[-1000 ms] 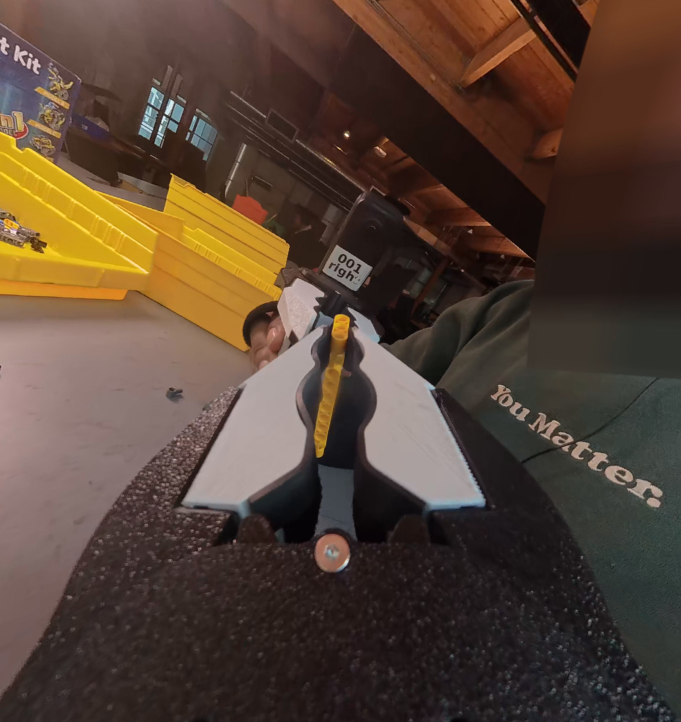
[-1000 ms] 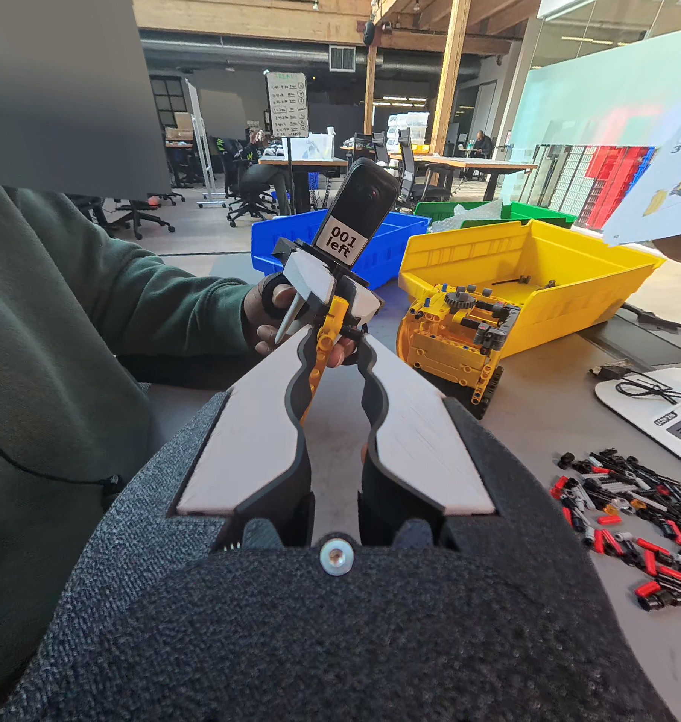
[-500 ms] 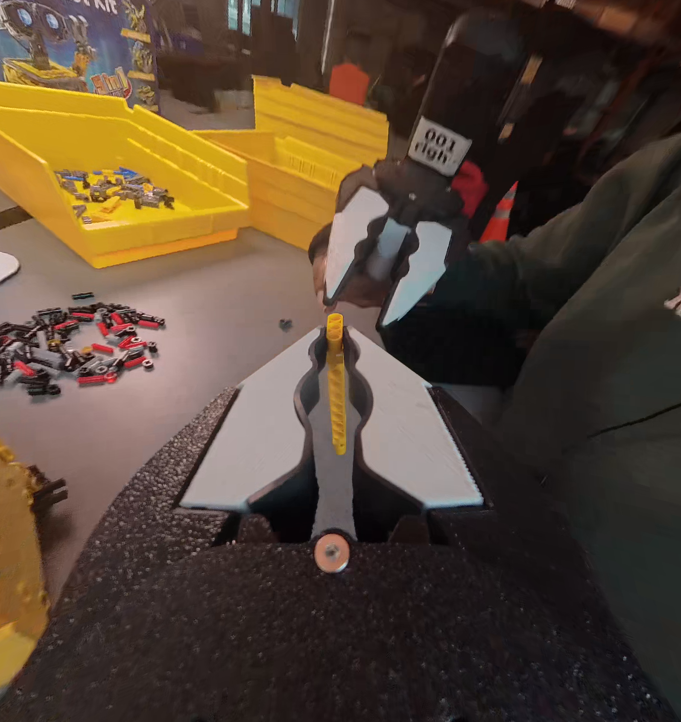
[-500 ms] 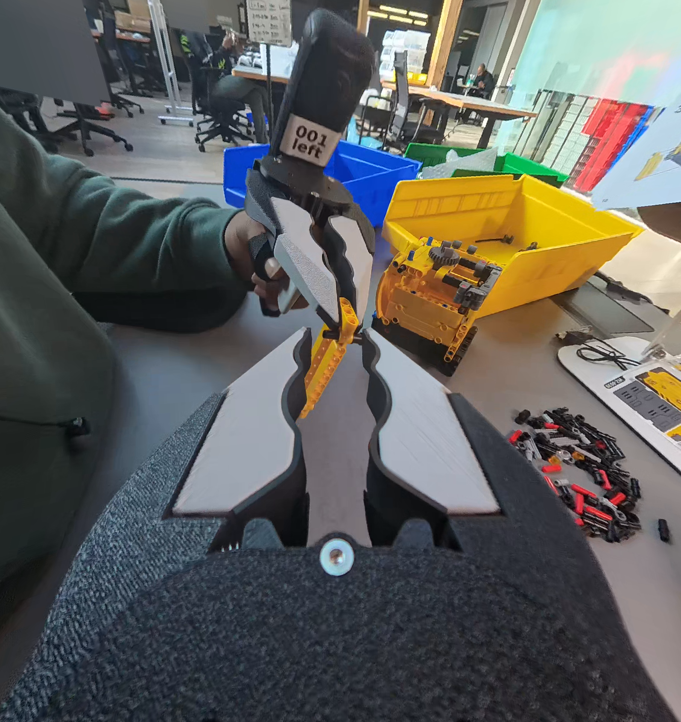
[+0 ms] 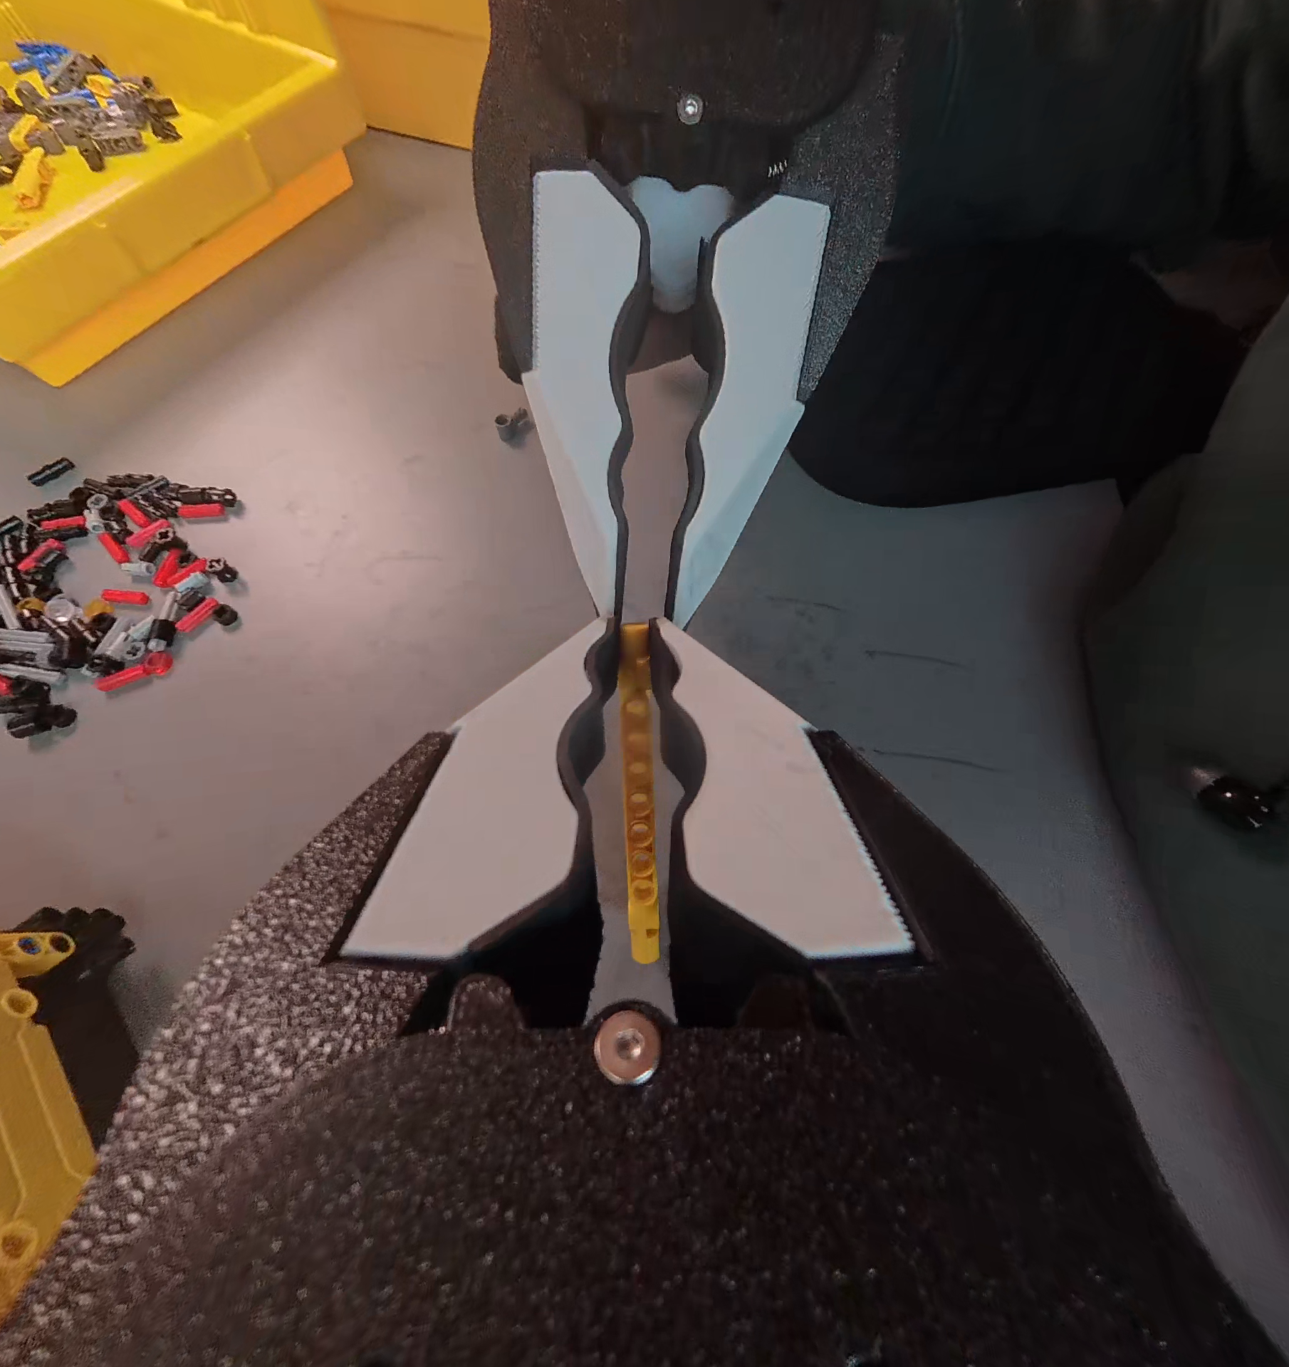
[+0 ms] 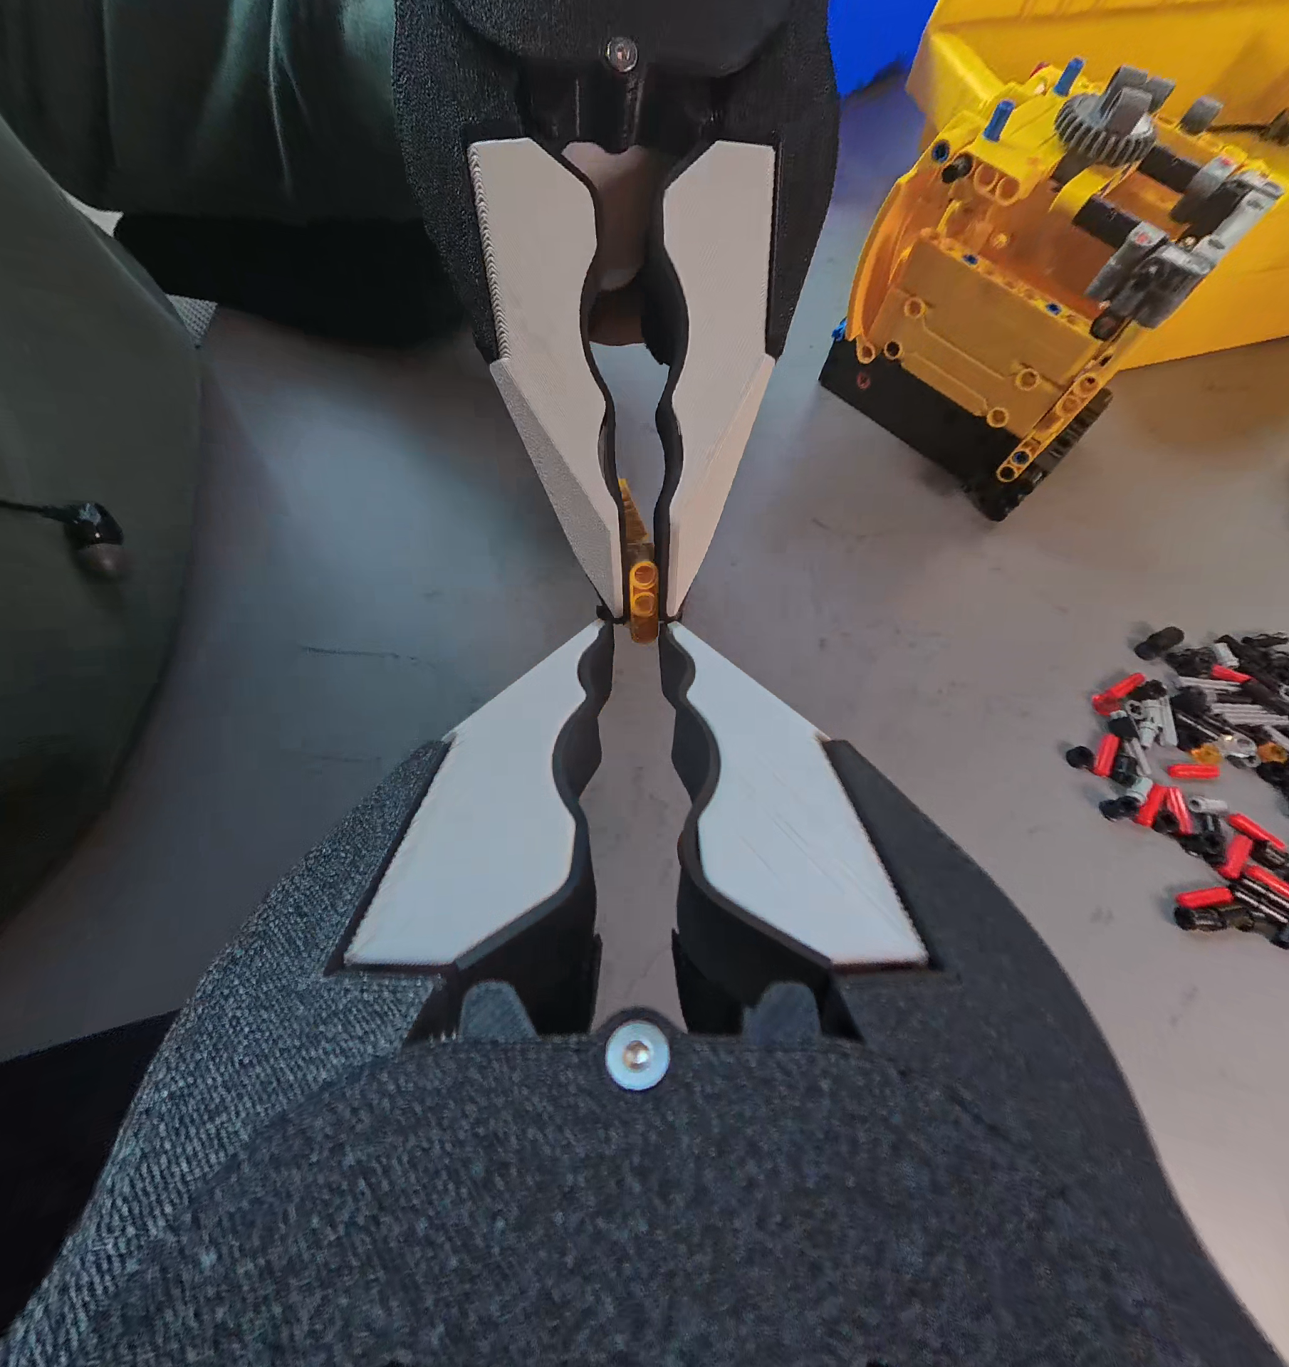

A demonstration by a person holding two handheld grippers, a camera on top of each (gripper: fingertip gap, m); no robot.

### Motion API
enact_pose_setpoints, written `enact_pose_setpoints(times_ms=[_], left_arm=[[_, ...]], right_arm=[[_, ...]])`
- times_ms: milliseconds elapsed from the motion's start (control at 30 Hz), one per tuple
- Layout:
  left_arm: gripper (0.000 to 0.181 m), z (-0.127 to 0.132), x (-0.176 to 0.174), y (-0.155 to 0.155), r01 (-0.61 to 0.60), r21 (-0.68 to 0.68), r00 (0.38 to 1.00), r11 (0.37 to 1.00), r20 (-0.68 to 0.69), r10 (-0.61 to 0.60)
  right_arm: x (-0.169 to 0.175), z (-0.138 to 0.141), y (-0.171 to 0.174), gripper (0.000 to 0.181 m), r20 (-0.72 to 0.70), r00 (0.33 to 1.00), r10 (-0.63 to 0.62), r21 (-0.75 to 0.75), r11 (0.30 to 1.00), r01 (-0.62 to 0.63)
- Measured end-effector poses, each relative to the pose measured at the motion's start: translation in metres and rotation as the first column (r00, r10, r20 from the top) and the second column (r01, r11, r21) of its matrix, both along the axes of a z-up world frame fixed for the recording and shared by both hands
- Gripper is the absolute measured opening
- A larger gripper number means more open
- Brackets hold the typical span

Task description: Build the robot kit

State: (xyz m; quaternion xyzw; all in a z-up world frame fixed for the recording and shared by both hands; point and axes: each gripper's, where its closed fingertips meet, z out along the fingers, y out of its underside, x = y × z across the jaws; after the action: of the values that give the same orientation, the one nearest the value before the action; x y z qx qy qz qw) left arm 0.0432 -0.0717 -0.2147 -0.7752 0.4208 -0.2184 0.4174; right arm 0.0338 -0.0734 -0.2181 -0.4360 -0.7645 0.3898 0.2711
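Note:
My left gripper (image 5: 634, 629) is shut on a long yellow beam with holes (image 5: 640, 777), which lies lengthwise between its fingers over the grey table. My right gripper (image 5: 645, 610) faces it tip to tip from the far side. In the right wrist view, the beam's end (image 6: 643, 592) pokes out of the left gripper (image 6: 643, 603) and reaches the tips of my right gripper (image 6: 638, 629). The right jaws stand narrowly apart on either side of that end, with a thin gap showing.
A yellow and black model vehicle (image 6: 997, 296) stands on the table, and its corner shows in the left wrist view (image 5: 5, 1072). A pile of red, black and grey pins (image 5: 72, 592) (image 6: 1233, 777) lies nearby. A yellow bin (image 5: 183, 281) holds parts. A person's green sleeve (image 6: 183, 111) is close. Less than 4 cm separates the two grippers' tips.
Both grippers have tipped down toward the table and come tip to tip. The right jaws have narrowed around the beam's end. The left still holds the beam.

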Motion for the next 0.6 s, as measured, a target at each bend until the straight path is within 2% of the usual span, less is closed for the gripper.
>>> enact_pose_setpoints(times_ms=[133, 267, 600], left_arm=[[0.007, -0.017, 0.009, 0.002, 0.033, -0.05, 0.999, 0.998, 0.002, -0.033], [0.006, -0.032, 0.015, 0.002, 0.049, -0.072, 0.998, 0.996, -0.04, -0.052], [0.009, -0.04, 0.016, 0.001, 0.055, -0.087, 0.997, 0.995, -0.057, -0.06]], right_arm=[[0.008, -0.019, 0.003, 0.005, 0.054, 0.998, 0.014, -0.028, 1.0, -0.012], [0.014, -0.034, 0.005, 0.003, 0.113, 0.993, 0.025, 0.036, 0.999, -0.029], [0.018, -0.038, 0.009, 0.012, 0.14, 0.99, 0.017, 0.03, 0.999, -0.022]])
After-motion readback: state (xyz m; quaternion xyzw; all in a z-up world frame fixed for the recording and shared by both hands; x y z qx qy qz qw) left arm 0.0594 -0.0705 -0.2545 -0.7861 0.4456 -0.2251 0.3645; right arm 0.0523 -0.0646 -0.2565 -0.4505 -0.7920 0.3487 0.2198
